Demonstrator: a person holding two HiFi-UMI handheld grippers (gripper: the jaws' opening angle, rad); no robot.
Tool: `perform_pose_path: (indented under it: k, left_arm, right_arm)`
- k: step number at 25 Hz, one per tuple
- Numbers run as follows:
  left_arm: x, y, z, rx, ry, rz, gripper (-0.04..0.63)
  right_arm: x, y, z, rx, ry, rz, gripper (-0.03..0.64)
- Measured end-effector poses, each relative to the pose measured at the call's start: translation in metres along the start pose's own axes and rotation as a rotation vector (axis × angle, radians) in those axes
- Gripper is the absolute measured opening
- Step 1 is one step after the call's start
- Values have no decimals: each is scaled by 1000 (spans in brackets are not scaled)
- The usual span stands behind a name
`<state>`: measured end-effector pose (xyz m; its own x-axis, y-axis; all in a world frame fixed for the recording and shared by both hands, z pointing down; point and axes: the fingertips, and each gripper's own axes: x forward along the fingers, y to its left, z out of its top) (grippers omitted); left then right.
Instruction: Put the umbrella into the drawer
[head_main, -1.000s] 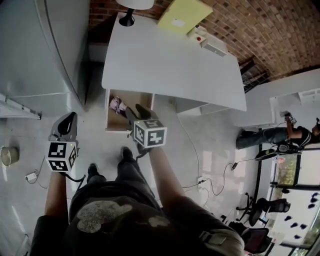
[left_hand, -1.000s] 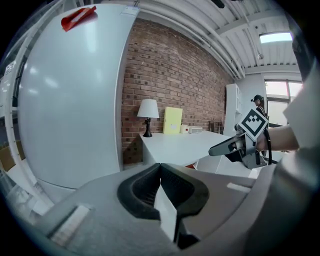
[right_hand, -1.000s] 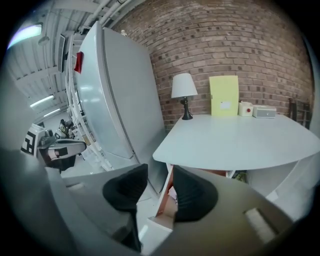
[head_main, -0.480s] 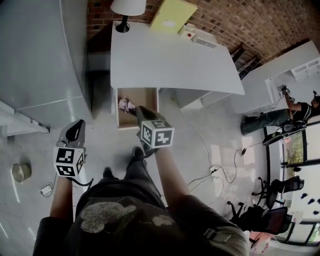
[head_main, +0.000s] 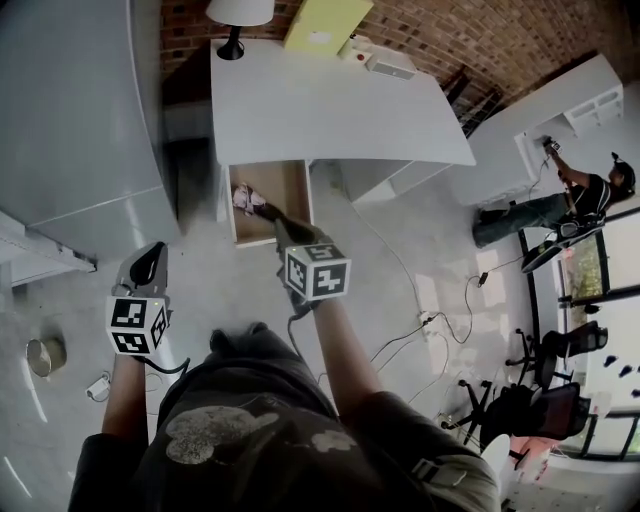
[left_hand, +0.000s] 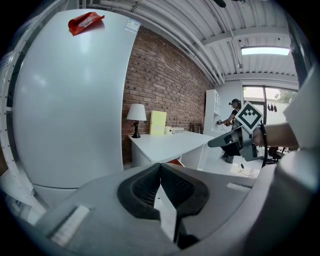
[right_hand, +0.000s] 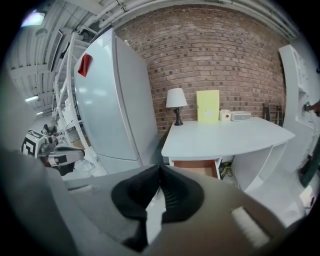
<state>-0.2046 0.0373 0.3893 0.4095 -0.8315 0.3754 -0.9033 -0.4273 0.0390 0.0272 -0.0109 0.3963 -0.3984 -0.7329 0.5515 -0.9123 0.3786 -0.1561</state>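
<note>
Only the head view looks down into the open drawer (head_main: 290, 190) under the white desk (head_main: 330, 110). The umbrella (head_main: 245, 198), a small pink-and-white bundle, lies inside it toward the far left corner, too small for any detail. In that view the right gripper (head_main: 277, 224) overlaps the drawer's near edge just beside the umbrella, and the left gripper (head_main: 151, 256) is well off to the left, over the floor by the fridge (head_main: 70, 110). From above the jaws are hard to judge. Each gripper's own view settles it: both pairs of dark pads are pressed together at the tips with nothing between them. The right gripper view also shows that gripper well apart from the drawer, which it sees only from the front as a brown opening below the desk top, its contents hidden. In the left gripper view the drawer is almost wholly covered by that gripper's own body. The gripper views add the brick wall (right_hand: 225, 55), a lamp (right_hand: 175, 102) and a yellow board (right_hand: 207, 106) upright on the desk, and a red packet (left_hand: 85, 21) on the fridge. A person (head_main: 560, 200) stands small at the far right.
</note>
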Motion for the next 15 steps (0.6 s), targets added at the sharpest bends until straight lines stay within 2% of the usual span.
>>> perform_pose_path:
  k: [7, 15]
  left_arm:
    - [5, -26, 13, 24, -30, -44, 11]
    - [12, -53, 17, 45, -27, -68, 11]
  right_arm:
    - [-23, -18, -5, 35, -27, -31, 5]
    - [-40, -25, -19, 70, -39, -20, 5]
